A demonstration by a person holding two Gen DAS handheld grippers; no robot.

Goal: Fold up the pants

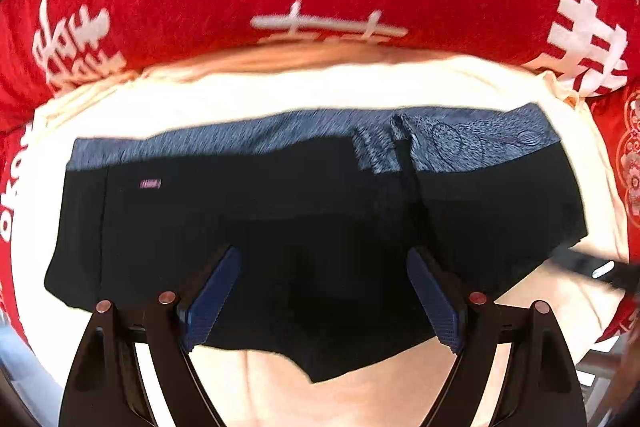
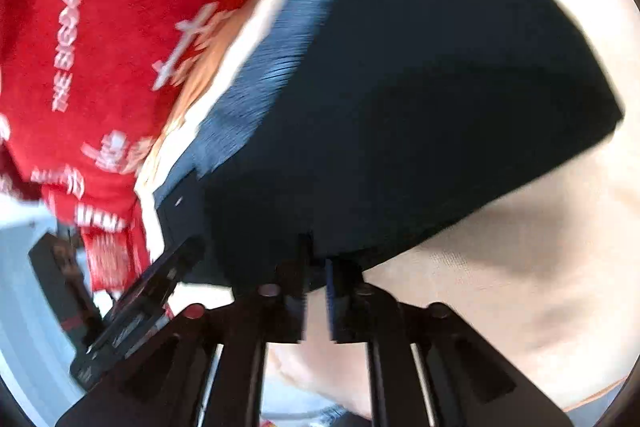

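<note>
blurred: right-wrist view | hidden: pants (image 2: 400, 87) edge behind right gripper (image 2: 316, 267)

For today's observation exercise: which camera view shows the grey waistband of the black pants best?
The left wrist view: the waistband runs sharp across the frame. The right wrist view shows only a blurred, slanted strip of it.

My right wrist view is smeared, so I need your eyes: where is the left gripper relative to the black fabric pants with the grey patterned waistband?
Observer: The left gripper hangs over the black fabric pants, toward their near edge. Its jaws are wide open and grip nothing.
Operator: How does the waistband lie?
Observer: The grey patterned waistband runs along the far edge, and a black drawstring trails from it across the fabric.
Operator: Any mark to tell the ends apart?
Observer: A small pink label sits just below the waistband near the picture's left end.
</note>
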